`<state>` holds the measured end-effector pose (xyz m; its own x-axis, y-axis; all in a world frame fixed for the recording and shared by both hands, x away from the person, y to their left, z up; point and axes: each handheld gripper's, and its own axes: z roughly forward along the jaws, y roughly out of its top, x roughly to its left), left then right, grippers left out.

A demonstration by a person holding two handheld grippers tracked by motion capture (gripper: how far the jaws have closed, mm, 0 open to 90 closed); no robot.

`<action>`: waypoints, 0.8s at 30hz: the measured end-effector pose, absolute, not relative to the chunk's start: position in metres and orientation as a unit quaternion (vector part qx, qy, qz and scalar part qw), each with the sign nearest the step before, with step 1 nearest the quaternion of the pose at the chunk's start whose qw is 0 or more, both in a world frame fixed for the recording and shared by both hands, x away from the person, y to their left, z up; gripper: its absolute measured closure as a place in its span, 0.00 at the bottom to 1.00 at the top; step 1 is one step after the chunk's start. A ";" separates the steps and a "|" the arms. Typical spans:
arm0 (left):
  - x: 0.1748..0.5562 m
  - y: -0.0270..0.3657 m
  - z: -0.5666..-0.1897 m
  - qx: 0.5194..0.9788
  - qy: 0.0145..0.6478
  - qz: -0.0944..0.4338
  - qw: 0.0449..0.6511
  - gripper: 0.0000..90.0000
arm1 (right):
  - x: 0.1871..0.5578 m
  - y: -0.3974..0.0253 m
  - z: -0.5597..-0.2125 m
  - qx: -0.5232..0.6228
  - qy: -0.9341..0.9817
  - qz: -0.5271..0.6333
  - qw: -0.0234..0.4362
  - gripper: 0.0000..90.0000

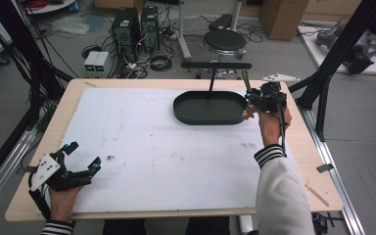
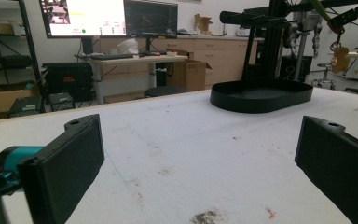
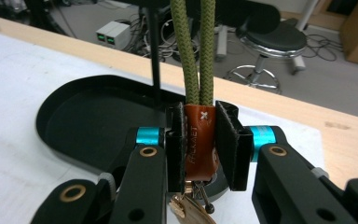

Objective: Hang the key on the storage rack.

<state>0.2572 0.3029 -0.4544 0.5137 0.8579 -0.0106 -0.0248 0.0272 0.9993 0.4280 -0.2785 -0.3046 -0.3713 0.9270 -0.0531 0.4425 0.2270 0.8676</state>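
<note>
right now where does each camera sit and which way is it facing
High view: above the person's side, looking forward and down at the white-covered wooden table; both forearms, left gripper and right gripper show.
Left gripper view: low over the table, looking between its open jaws toward the black oval tray.
Right gripper view: looking along its jaws, shut on the brown leather tab of an olive green cord loop.
All three share the tray.

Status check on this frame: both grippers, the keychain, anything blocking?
Left gripper open, idle on the white mat. Right gripper shut on the brown keychain tab, green cord rising above the black tray. No obstruction seen.
</note>
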 end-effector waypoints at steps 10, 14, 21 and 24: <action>0.257 0.303 -0.454 0.602 0.346 0.352 0.628 0.02 | 0.441 -0.279 -0.299 0.489 0.704 0.398 0.326 0.82; 0.257 0.303 -0.454 0.602 0.346 0.351 0.628 0.02 | 0.448 -0.281 -0.298 0.495 0.698 0.401 0.327 0.82; 0.257 0.303 -0.454 0.604 0.345 0.352 0.627 0.02 | 0.460 -0.282 -0.302 0.506 0.694 0.393 0.329 0.82; 0.257 0.303 -0.454 0.603 0.345 0.352 0.627 0.02 | 0.465 -0.282 -0.306 0.511 0.692 0.392 0.325 0.82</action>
<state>0.2572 0.3030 -0.4544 0.5141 0.8577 -0.0081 -0.0245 0.0241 0.9994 0.4652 -0.2825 -0.3062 -0.2664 0.9626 -0.0486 0.4528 0.1695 0.8754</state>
